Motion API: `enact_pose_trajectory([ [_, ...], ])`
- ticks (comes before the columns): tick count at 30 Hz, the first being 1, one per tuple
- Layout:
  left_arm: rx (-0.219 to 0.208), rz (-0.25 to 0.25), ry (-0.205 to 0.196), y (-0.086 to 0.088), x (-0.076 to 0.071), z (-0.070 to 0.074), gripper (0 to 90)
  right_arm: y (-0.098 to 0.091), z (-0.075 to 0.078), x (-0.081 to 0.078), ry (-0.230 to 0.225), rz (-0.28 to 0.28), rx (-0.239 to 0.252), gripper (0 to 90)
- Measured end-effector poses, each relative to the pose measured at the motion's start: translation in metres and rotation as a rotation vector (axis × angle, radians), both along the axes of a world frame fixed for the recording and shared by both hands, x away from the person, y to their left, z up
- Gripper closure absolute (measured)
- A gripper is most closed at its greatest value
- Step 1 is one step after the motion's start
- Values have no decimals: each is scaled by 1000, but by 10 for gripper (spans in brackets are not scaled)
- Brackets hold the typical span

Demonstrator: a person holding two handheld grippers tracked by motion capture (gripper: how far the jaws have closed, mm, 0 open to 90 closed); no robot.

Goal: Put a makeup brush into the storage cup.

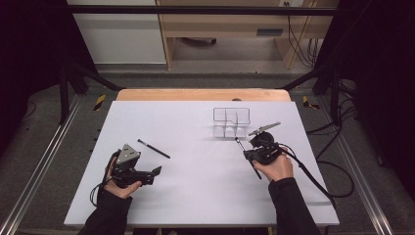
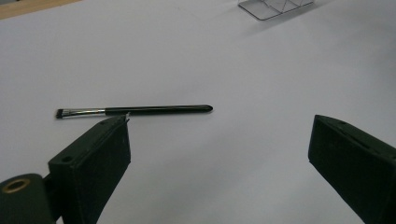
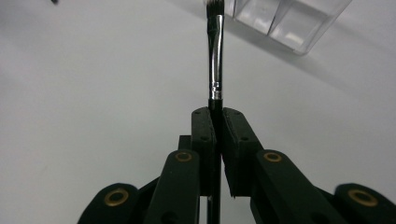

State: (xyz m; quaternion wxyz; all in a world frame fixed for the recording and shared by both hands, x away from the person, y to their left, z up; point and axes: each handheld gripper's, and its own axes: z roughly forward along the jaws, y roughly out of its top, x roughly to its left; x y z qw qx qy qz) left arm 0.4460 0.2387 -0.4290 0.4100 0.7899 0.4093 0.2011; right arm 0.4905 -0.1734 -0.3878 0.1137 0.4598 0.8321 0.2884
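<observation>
Black long sleeves (image 1: 113, 215); black grippers with brass-ringed screw holes (image 3: 183, 157), grey three-cornered plates (image 1: 128, 154), trailing black cables (image 1: 313, 178).

Bench (image 1: 195, 191): clear plastic divided organiser (image 1: 231, 122) far right of centre | loose black-handled makeup brush (image 1: 153, 148) left of centre, before left hand-held gripper (image 1: 155, 170) | second black-handled brush (image 3: 215, 56) in right hand-held gripper (image 3: 215, 114), just before organiser

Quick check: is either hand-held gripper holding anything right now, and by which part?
The right hand-held gripper is shut on a makeup brush, clamping its black handle just behind the metal ferrule. The left hand-held gripper is open and holds nothing.
</observation>
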Motion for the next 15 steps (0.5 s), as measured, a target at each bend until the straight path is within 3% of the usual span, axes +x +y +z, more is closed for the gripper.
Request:
enact_pose_trajectory([
  [7, -2, -1, -5, 0, 0, 0, 50, -4, 7, -4, -88, -41, 78, 842],
  [15, -7, 4, -4, 1, 0, -1, 54, -5, 14, -6, -161, -61, 128, 842],
])
